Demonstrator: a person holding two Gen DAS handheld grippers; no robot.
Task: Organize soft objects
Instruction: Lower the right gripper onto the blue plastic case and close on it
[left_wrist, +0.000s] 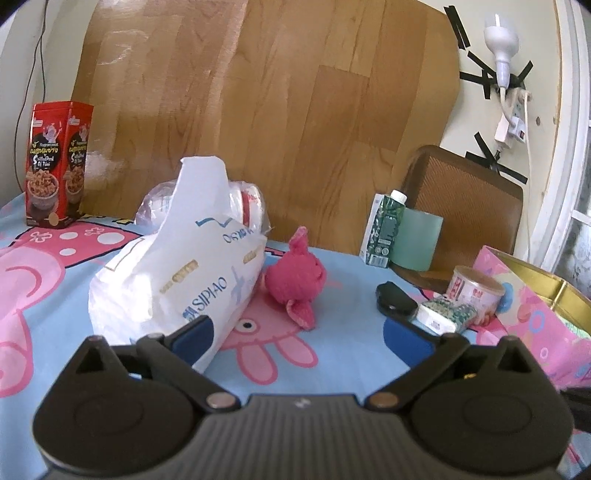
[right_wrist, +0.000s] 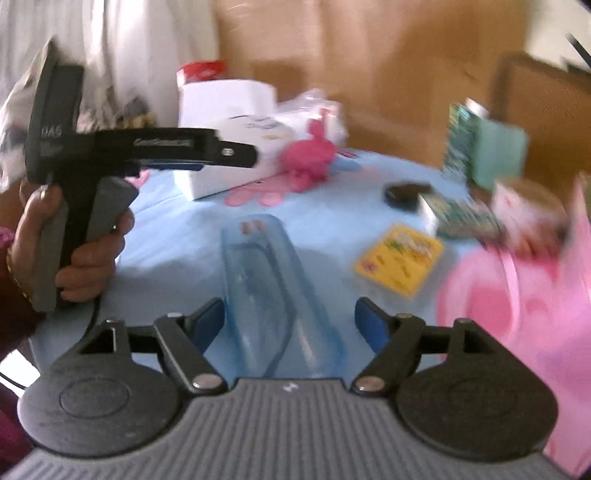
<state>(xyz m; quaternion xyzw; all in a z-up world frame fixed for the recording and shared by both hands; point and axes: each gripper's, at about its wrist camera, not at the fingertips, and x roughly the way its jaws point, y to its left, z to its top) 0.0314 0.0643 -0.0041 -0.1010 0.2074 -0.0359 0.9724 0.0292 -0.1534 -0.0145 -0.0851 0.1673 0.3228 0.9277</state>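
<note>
A white soft tissue pack lies on the blue cartoon tablecloth, with a pink knitted toy against its right end. My left gripper is open wide just in front of them; its left pad sits at the pack's near corner and only cloth lies between the fingers. In the blurred right wrist view my right gripper is open, with a translucent blue plastic case lying between its pads and a small gap on each side. A hand holds the left gripper at the left there, its fingers beside the pack and toy.
A red snack box stands far left. A clear bag lies behind the pack. At right are a green carton, a pale green cup, a black object, a tin, a patterned small box, a pink box and a yellow packet.
</note>
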